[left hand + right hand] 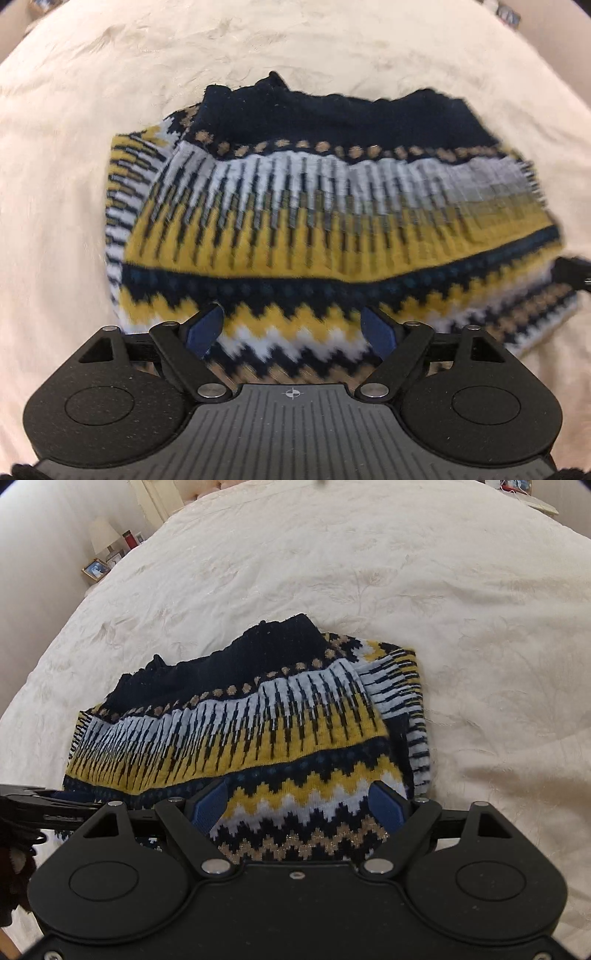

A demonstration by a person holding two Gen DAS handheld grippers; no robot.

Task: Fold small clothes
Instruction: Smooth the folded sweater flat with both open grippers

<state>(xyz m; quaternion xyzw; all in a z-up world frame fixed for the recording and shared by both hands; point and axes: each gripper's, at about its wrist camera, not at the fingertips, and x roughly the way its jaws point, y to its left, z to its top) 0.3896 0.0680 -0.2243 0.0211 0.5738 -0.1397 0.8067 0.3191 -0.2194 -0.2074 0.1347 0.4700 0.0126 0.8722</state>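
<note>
Lying folded on a cream bedspread (369, 572), the knit sweater (258, 720) sits pretty much in the middle of both views, w/ its navy ribbed band along the far edge. Below that navy band there's a row of tan dots, then white-and-yellow vertical stripes, then a dark strip w/ blue dots, then yellow, white and tan zigzags on the near side. A striped bit (prob a sleeve, can't say for sure) sticks out at one end, on the right in the right wrist view and on the left in the left wrist view. The top layer's near edge lies over the zigzag part, so it's def doubled over.

Left gripper (293, 328) hangs over the near zigzag edge, jaws spread wide, blue pads (207, 326) on either side of the fabric but not pinching it afaict. Nothing held. That view is a bit blurry btw, esp. on the sweater's right end.

Right gripper (301, 805) is the same deal: jaws wide apart over the near edge, blue pads (212, 803) not clamped on anything, knit just showing between them. The other tool's black linkage pokes in at the left edge of that view, right beside the sweater's end.

Further out there's a nightstand corner w/ a lamp (101, 535) and a framed photo (95, 569), well apart from the sweater.
</note>
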